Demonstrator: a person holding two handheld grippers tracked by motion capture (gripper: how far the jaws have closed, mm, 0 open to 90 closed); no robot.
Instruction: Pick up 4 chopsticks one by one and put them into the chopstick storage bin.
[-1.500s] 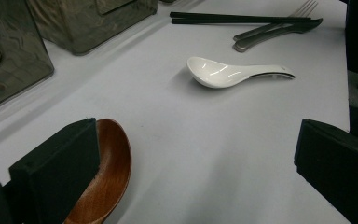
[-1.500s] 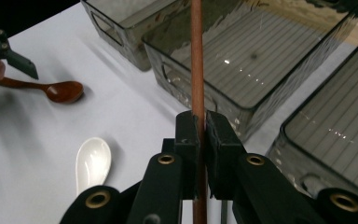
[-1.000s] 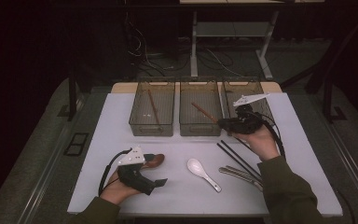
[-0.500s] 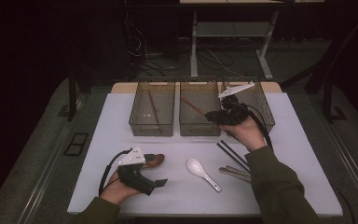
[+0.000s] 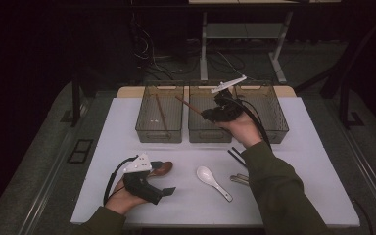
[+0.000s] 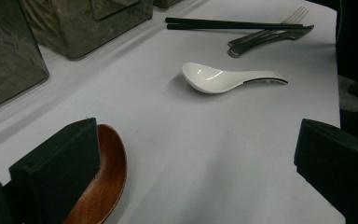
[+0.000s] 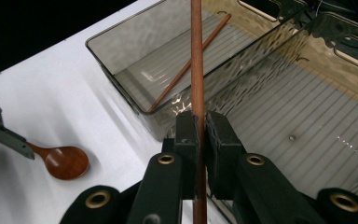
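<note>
While the right gripper (image 7: 198, 135) clamps a brown wooden chopstick (image 7: 196, 56) between closed jaws, it hangs above the middle bin (image 5: 210, 133).

Seen from the right gripper view, the stick runs upright between the pads and reaches over the left bin (image 7: 168, 60), where a second wooden chopstick (image 7: 186, 65) lies slanted on the floor. From above, the right hand (image 5: 242, 128) holds its gripper (image 5: 209, 115) over the row of three smoky bins. Near the table's front edge, the left gripper (image 5: 166, 186) rests with jaws spread wide and holding nothing, one pad touching a brown wooden spoon (image 6: 105, 182). A white spoon (image 6: 219, 78) lies nearby, with black chopsticks (image 6: 228, 23) and metal cutlery (image 6: 270, 35) beyond.
</note>
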